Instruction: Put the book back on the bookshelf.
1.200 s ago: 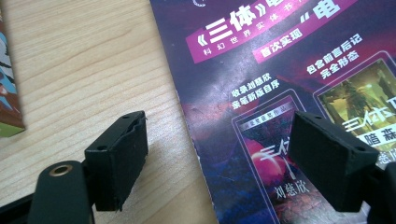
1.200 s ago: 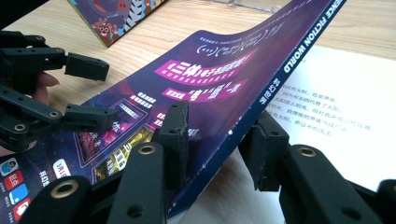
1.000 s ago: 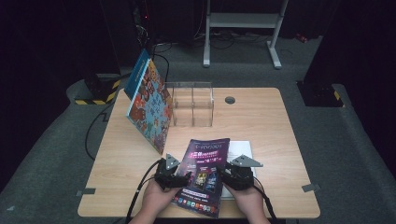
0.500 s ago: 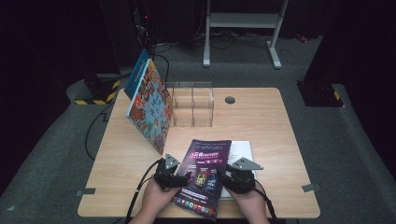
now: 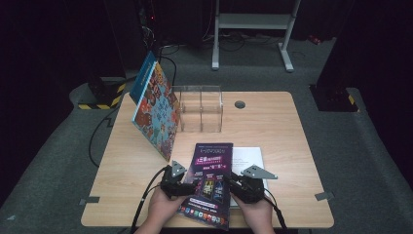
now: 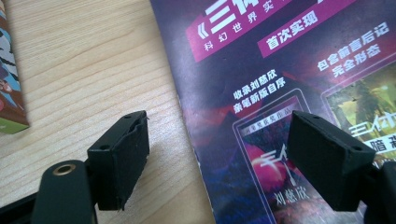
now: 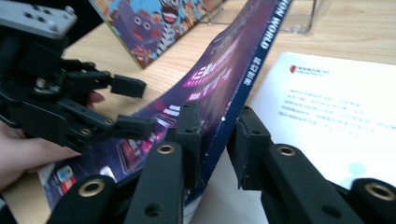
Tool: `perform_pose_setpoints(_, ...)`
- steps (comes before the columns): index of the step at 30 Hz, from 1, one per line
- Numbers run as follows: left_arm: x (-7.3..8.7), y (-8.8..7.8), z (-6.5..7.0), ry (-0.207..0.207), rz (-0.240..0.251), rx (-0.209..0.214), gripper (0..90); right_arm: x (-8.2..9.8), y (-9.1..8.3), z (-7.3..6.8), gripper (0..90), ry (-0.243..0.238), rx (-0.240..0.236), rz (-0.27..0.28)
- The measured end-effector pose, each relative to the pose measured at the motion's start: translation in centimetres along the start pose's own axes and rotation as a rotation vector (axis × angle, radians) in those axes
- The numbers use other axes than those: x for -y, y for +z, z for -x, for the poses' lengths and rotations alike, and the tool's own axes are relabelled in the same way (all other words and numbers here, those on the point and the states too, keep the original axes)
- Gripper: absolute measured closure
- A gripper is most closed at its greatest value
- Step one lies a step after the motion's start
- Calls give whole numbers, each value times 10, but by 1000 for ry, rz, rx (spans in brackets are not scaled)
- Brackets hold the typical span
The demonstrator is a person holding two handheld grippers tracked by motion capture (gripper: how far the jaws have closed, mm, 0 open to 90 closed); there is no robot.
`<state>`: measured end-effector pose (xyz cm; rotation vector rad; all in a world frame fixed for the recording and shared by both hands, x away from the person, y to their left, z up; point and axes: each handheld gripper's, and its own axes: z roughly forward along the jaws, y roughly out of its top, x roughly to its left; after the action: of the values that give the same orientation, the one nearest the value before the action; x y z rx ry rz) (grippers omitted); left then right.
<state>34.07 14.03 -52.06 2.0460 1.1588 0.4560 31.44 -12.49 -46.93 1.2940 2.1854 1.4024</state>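
reaching in low from the near table edge, right gripper (image 7: 215, 135) just closing on the purple magazine's (image 5: 208, 180) spine, left gripper (image 6: 217, 154) gaping wide over its cover, clear box (image 5: 200, 109) sitting behind.

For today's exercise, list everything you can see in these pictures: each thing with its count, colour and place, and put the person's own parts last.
Table: one, light wood, centre.
Magazine: one, dark purple, near edge of the table, its right edge lifted.
Picture book: one, blue and multicoloured, propped up at the left.
Clear box: one, transparent, behind the magazine.
White sheet: one, under the magazine's right side.
Left tongs: one, black, open over the magazine's left edge.
Right tongs: one, black, jaws have just been closing around the magazine's right edge.
Hands: two, near edge.
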Motion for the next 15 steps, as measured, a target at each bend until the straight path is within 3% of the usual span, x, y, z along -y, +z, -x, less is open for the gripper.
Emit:
perform_pose_setpoints(8, -1, -5, 0, 7, 29, 3, 223, -10, 2, -9, 818, 34, -48, 29)
perform_pose_setpoints(15, -2, -12, -3, 5, 61, 3, 226, -22, 3, -20, 841, -7, -52, 51)
